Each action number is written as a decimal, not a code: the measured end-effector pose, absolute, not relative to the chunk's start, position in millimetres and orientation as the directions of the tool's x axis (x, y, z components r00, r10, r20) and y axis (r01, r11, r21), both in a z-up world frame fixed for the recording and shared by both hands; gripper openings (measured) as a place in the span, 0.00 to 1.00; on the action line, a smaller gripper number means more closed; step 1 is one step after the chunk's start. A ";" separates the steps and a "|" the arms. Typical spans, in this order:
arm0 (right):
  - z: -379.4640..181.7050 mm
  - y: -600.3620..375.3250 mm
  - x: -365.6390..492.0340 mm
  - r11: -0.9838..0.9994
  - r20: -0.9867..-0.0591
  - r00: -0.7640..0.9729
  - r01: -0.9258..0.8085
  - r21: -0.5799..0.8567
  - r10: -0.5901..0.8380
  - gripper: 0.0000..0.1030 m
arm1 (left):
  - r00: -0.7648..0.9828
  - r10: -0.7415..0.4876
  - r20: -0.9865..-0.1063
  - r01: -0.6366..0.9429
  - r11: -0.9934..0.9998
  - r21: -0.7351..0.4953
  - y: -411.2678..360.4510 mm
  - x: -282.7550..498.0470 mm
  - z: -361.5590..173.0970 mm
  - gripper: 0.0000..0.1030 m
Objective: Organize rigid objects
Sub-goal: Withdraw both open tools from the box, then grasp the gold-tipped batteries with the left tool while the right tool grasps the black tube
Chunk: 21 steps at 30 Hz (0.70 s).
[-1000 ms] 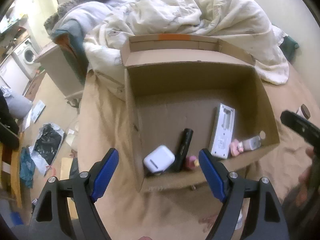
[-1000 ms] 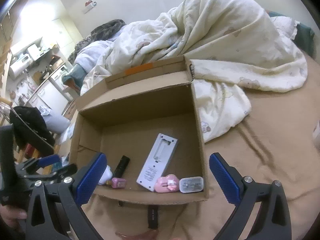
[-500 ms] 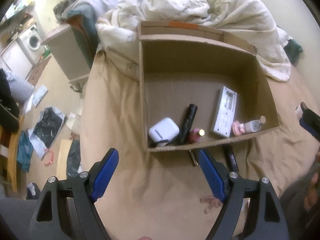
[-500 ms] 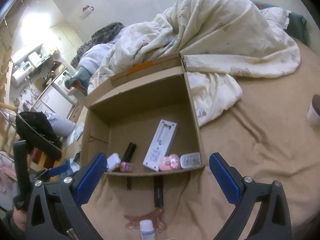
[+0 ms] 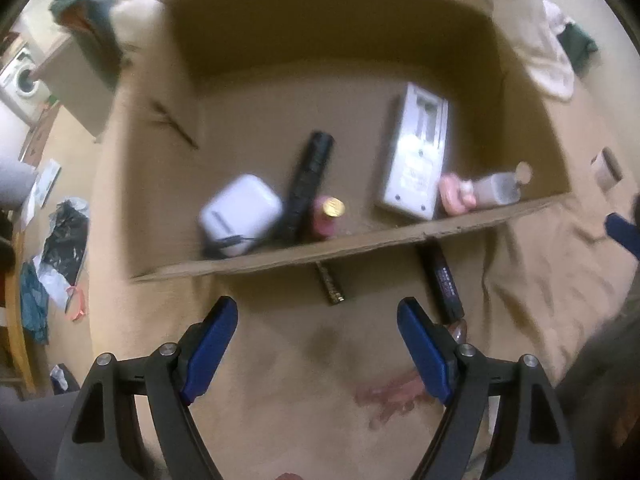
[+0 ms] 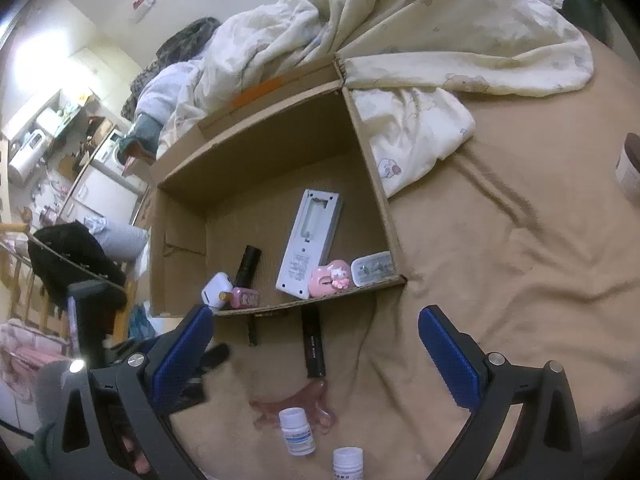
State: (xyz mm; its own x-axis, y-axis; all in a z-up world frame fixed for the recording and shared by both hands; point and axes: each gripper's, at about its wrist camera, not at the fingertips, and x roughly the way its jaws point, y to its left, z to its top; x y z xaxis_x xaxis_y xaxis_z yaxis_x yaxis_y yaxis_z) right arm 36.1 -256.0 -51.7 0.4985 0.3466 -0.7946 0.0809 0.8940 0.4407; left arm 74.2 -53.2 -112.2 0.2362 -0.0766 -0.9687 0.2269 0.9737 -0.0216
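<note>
One cardboard box [image 6: 372, 168] lies open on the tan bedcover [image 6: 500, 280] and holds six rigid things along its near wall: a rounded white case [image 5: 240, 212], a black cylinder [image 5: 308, 180], a pink gold-capped bottle [image 5: 326, 218], a flat white remote [image 5: 416, 156], a pink figure [image 6: 330, 278] and a clear container [image 6: 372, 266]. In front of the box, only the right wrist view shows two white pill bottles [image 6: 297, 432]. Left gripper [image 5: 316, 344] and right gripper [image 6: 316, 352] both gape, empty.
</note>
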 end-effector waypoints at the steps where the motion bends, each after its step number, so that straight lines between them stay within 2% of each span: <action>1: -52.4 -255.9 37.4 0.895 -0.797 0.496 0.080 0.439 0.346 1.00 | 0.226 -0.072 -0.971 0.222 0.975 -0.020 -54.8 77.3 -117.5 0.78; 5: -55.7 -254.3 39.3 0.900 -0.806 0.483 0.077 0.429 0.343 1.00 | 0.177 -0.068 -0.982 0.172 0.984 -0.037 -56.6 93.7 -142.4 0.76; 7: -58.1 -253.6 40.3 0.901 -0.811 0.475 0.078 0.426 0.342 1.00 | 0.148 -0.067 -0.987 0.154 0.987 -0.044 -55.6 100.2 -156.0 0.61; 11: -61.3 -253.1 43.4 0.900 -0.815 0.465 0.082 0.428 0.345 1.00 | 0.153 -0.060 -0.986 0.156 0.987 -0.036 -56.9 103.5 -164.1 0.56; 13: -62.4 -252.0 44.4 0.901 -0.817 0.462 0.082 0.426 0.345 1.00 | 0.166 -0.046 -0.985 0.167 0.986 -0.018 -58.5 103.1 -162.8 0.35; 16: -64.3 -249.4 46.0 0.904 -0.822 0.453 0.078 0.421 0.344 1.00 | 0.167 -0.045 -0.985 0.168 0.986 -0.016 -56.8 103.2 -160.9 0.17; 18: -65.1 -246.9 46.9 0.907 -0.826 0.448 0.072 0.416 0.343 1.00 | 0.165 -0.040 -0.986 0.162 0.987 -0.013 -55.0 103.7 -160.0 0.10; 21: -66.3 -243.2 47.9 0.912 -0.832 0.440 0.064 0.405 0.338 1.00 | 0.163 -0.045 -0.986 0.159 0.987 -0.019 -51.8 102.4 -158.2 0.09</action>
State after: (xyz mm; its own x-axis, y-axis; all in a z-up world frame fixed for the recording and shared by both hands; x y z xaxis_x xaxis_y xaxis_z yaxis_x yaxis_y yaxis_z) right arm 47.9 -243.2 -66.3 0.4401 0.3384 -0.8318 0.0636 0.9122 0.4048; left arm 102.4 -51.8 -158.2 0.1633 -0.0454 -0.9855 0.1587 0.9871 -0.0191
